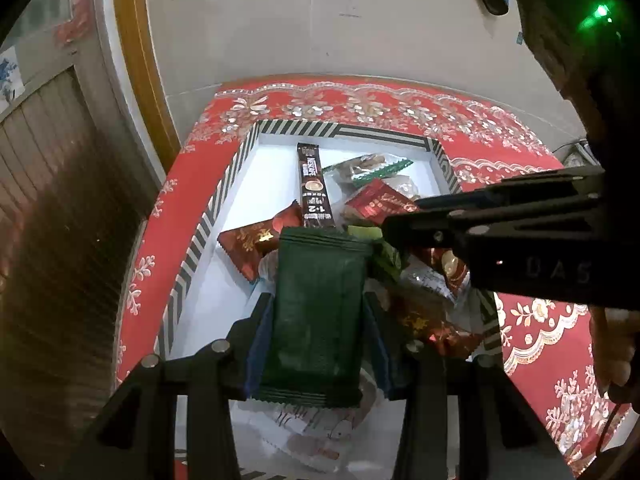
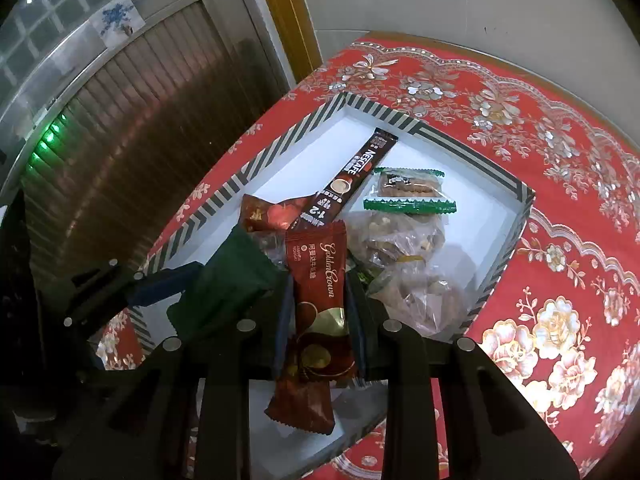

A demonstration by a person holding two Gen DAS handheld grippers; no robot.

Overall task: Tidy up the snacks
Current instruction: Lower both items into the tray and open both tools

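Left hand-held gripper (image 1: 318, 320): clamped on the dark green packet (image 1: 316, 316) — both pads press its long edges, and it hangs above the near part of the box.
Green packet, look: matte dark-green foil, crimped at both ends, a seam down its back; no print readable on this side.
Green packet, axis: lengthwise along the fingers, far end pointing into the box.
Right hand-held gripper (image 2: 320, 316): jaws nearly closed, pinching the red Golden Crown packet (image 2: 316, 312) by its sides.
Red packet, look: glossy deep red, gold script, a round gold-rimmed picture near the lower half, crimped ends; it runs along the fingers, top end pointing away.
Relation between the two: seen from the right wrist, the green packet lies just to the left, touching or nearly so — I cannot tell which.
Box (image 2: 224, 196): shallow, white inside, striped rim, directly below and ahead of both packets; the left hand seems the nearer to its open white floor, at the left side.
Already inside, farther off: a small red sachet (image 1: 256, 244), a Nescafe stick (image 2: 352, 178) lying lengthwise, a green-edged biscuit pack (image 2: 408, 192), clear bags of nuts (image 2: 404, 240).
Bench (image 2: 560, 240): red flowered cloth, beyond and around the box.
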